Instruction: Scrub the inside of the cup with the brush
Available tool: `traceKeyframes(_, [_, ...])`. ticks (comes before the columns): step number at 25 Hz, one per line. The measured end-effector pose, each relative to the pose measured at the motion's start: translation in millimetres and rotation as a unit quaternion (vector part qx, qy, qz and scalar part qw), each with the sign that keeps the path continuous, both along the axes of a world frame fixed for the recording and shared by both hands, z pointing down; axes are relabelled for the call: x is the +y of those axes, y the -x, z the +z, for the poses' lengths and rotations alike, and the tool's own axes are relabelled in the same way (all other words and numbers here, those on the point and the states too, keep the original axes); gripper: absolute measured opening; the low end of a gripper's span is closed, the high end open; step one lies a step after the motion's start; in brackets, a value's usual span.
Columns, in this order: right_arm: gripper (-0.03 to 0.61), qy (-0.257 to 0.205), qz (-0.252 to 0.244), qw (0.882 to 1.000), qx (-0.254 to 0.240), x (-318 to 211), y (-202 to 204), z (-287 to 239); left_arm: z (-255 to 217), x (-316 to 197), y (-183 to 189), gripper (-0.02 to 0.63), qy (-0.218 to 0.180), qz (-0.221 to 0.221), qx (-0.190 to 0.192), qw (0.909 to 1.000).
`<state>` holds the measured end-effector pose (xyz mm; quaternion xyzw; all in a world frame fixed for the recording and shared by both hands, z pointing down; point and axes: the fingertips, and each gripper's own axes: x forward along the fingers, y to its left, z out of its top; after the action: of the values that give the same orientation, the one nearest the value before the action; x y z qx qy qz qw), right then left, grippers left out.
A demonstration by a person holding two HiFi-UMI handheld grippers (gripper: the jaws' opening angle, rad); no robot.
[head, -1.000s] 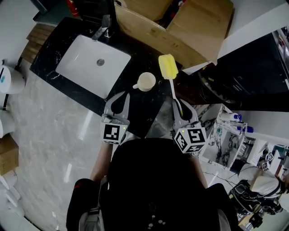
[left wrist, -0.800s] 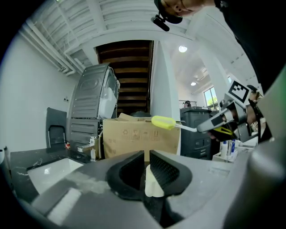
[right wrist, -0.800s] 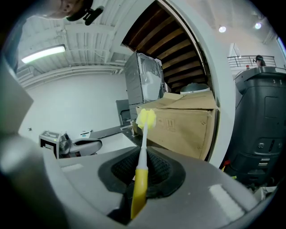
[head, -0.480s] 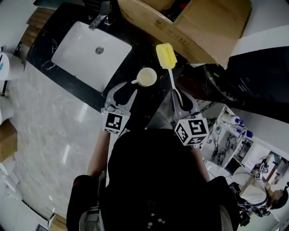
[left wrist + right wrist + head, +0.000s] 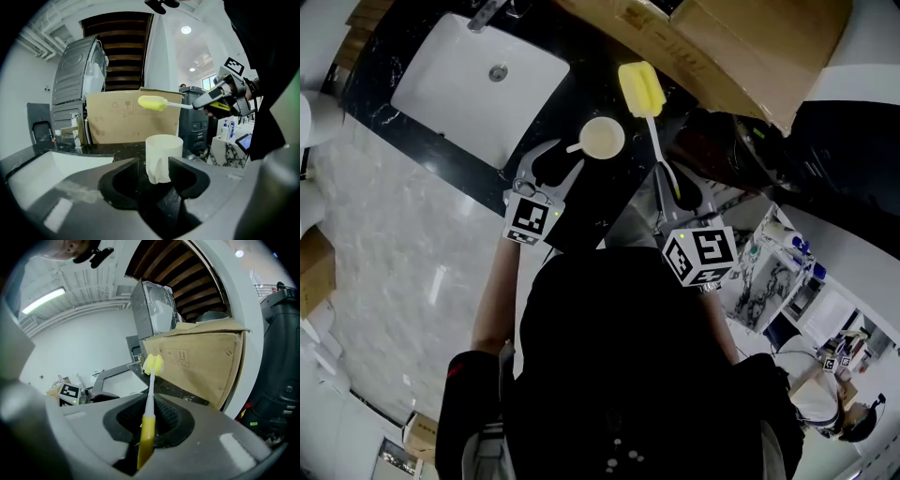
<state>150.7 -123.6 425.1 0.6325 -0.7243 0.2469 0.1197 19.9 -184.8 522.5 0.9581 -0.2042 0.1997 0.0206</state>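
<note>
A cream cup [image 5: 602, 139] stands on the black counter [image 5: 581, 211], its handle turned toward my left gripper [image 5: 564, 157]. That gripper's jaws have just been opening and stand open. In the left gripper view the cup [image 5: 163, 149] is close ahead, its handle in the gap between the fingertips, and the pads do not press it. My right gripper [image 5: 671, 185] is shut on the brush's handle [image 5: 146, 437]. The brush's yellow sponge head [image 5: 637, 89] hangs in the air beyond and to the right of the cup. It also shows as the sponge head [image 5: 153, 365] in the right gripper view.
A white sink [image 5: 478, 75] is set into the counter to the left of the cup. A large cardboard box [image 5: 731, 47] stands behind the brush, against the counter's far side. Dark bins or machines sit at the right.
My left gripper's jaws have gone from shut to wide open while it came down toward the cup's handle. The right gripper with the brush has shifted a little forward.
</note>
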Motion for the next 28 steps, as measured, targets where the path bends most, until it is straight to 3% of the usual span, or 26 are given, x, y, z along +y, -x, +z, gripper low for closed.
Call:
traceKeyframes(3, [0.041,0.004,0.001,1.0,-0.004,-1,-2,4,9,-1,-2,0.199,0.007,0.014,-0.014,0.9998])
traceKeyframes(7, [0.041,0.01,0.0,1.0,-0.007,-3,-4,9,17,0,-9,0.123,0.01,0.037,-0.028,0.9989])
traceKeyframes(13, [0.041,0.012,0.0,1.0,-0.007,-7,-7,11,17,-3,-9,0.066,0.023,0.044,-0.023,0.9985])
traceKeyframes(19, [0.041,0.013,-0.007,1.0,-0.005,-8,-2,13,17,1,-9,0.061,0.016,0.069,-0.034,0.9969])
traceKeyframes(28, [0.041,0.019,-0.018,1.0,0.003,-5,2,13,18,15,-3,0.06,0.027,0.066,-0.033,0.9969])
